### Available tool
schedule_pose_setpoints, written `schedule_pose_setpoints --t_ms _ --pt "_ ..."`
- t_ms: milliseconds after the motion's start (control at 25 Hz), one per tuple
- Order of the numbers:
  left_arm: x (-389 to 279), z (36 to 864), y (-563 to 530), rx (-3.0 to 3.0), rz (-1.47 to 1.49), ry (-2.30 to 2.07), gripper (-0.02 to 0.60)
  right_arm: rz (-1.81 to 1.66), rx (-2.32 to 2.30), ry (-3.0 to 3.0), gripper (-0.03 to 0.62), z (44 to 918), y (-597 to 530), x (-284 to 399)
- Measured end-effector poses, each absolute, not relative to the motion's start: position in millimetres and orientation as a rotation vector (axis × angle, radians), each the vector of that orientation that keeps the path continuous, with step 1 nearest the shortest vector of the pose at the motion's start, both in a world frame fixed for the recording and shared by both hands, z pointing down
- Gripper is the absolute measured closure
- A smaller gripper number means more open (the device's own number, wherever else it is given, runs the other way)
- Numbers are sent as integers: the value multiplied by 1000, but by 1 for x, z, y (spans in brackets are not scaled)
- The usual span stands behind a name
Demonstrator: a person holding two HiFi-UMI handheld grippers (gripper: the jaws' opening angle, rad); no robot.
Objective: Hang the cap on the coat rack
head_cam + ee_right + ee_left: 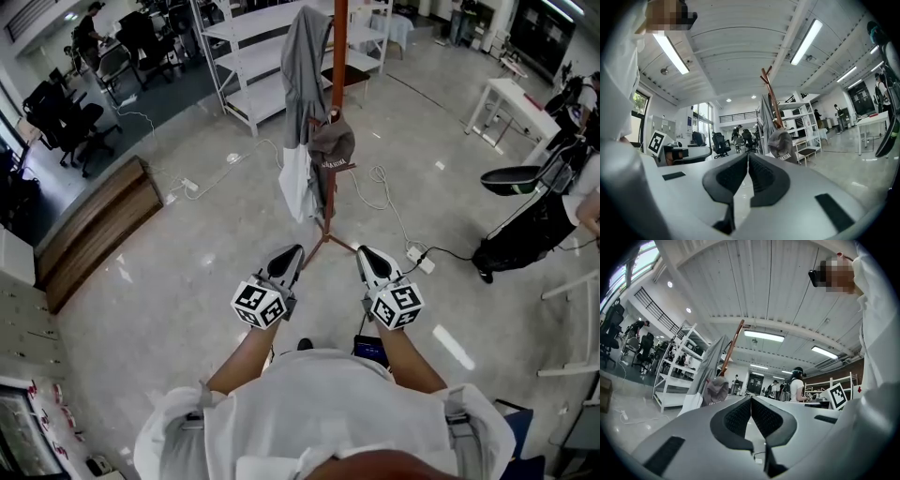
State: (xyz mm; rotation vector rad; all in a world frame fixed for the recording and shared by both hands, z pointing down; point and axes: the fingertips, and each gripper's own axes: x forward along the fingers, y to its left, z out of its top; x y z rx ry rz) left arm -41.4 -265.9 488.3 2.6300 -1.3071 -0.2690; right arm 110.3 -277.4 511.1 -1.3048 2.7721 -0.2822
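A grey cap [332, 143] hangs on the brown coat rack [338, 56], below a grey coat [302, 66]. The same cap [715, 390] shows in the left gripper view beside the rack pole [733, 346], and the cap [781, 142] shows on the rack [771, 97] in the right gripper view. My left gripper [291, 254] and right gripper [363, 253] are held close to my body, well short of the rack's foot. Both are shut with nothing between the jaws.
A white bag [297, 182] hangs low on the rack. White shelving [251, 56] stands behind it. A power strip and cables [418, 259] lie on the floor to the right, near a black golf bag [525, 230]. A wooden bench [94, 225] is at left.
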Motion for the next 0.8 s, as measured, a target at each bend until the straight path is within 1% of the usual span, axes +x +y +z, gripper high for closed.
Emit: schedule_pose_setpoints --t_ms 400,600,800 --pt "-9 514 -224 2602 -204 -1253 563 -313 -1239 2829 569 534 -243 122" --pt "-7 523 -219 2582 -196 -1265 563 -338 -1216 2826 569 541 -241 130" --pt "2 529 -219 2572 -185 -1240 563 -284 -1182 2847 569 538 -234 133"
